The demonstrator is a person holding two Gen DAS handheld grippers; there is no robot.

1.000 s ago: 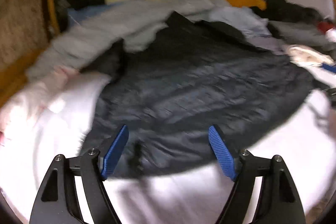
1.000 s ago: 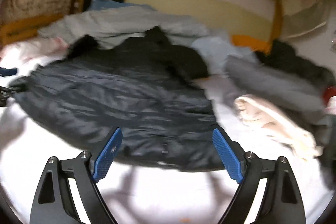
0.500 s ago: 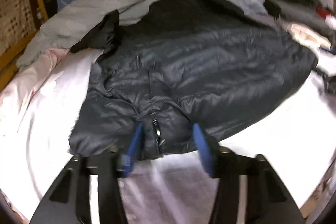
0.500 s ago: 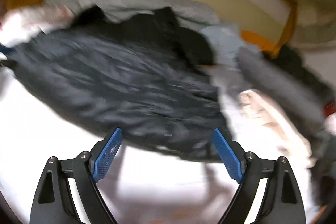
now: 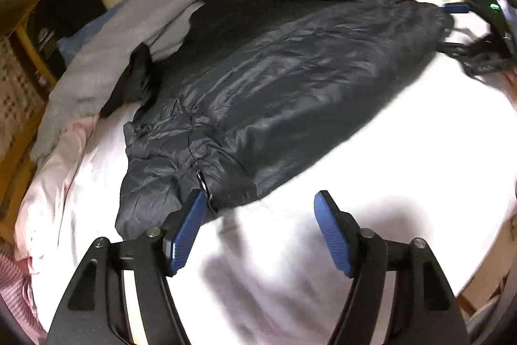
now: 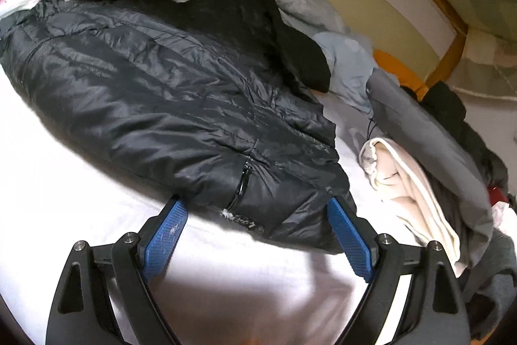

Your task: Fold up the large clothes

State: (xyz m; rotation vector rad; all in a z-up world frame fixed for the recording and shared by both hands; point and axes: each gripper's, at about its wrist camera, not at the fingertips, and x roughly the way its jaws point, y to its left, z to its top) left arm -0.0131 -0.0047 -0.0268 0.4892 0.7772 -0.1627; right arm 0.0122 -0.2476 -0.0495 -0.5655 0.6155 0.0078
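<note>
Left hand-held gripper (image 5: 260,199) reopening off jacket (image 5: 290,92)

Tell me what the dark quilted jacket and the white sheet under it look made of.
Dark quilted jacket: seemingly thin nylon or polyester shell, padded; it shines, crinkles, and shows stitched channels.
White sheet: probably matte woven cotton or a blend; no shine, soft shallow wrinkles, though glare hides the weave.

Bedroom, white-sheeted bed (image 5: 371,183), heaped clothes (image 6: 420,183)
</note>
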